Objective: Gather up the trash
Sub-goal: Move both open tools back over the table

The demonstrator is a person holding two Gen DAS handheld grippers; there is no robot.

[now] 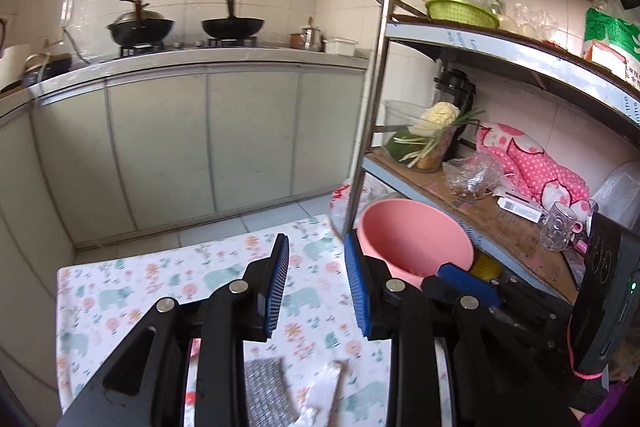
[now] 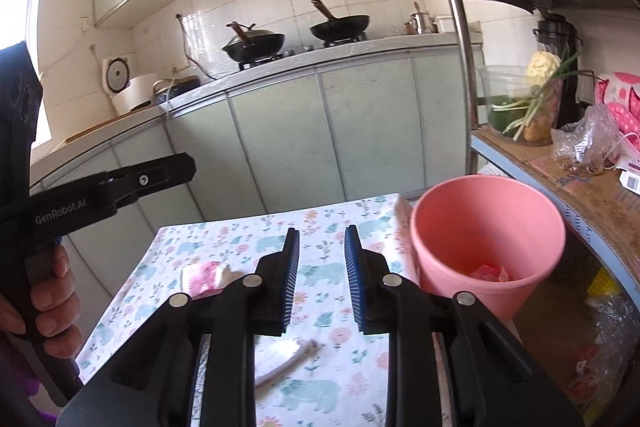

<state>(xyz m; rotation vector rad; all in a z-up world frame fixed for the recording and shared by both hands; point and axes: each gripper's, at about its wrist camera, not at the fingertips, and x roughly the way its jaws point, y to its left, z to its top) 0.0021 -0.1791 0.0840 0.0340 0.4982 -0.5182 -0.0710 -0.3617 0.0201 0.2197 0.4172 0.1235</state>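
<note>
Both my tools empty: left gripper (image 1: 316,291) jaws apart, right gripper (image 2: 322,279) gap narrower. Trash (image 2: 288,359) lay low centre on cloth (image 2: 240,239); bin (image 2: 488,239) stood right, beside table for short drops.

Both views are taken from just behind a tool, looking forward and slightly downward along its fingers over the floral-clothed bench (image 1: 132,279) (image 2: 224,239). The left wrist view is aimed toward the metal shelf rack (image 1: 500,39); the right wrist view sits closer to the pink bucket (image 2: 486,223). The bucket (image 1: 416,239), stove counter (image 1: 224,57) (image 2: 320,57) and rack are shared.
</note>
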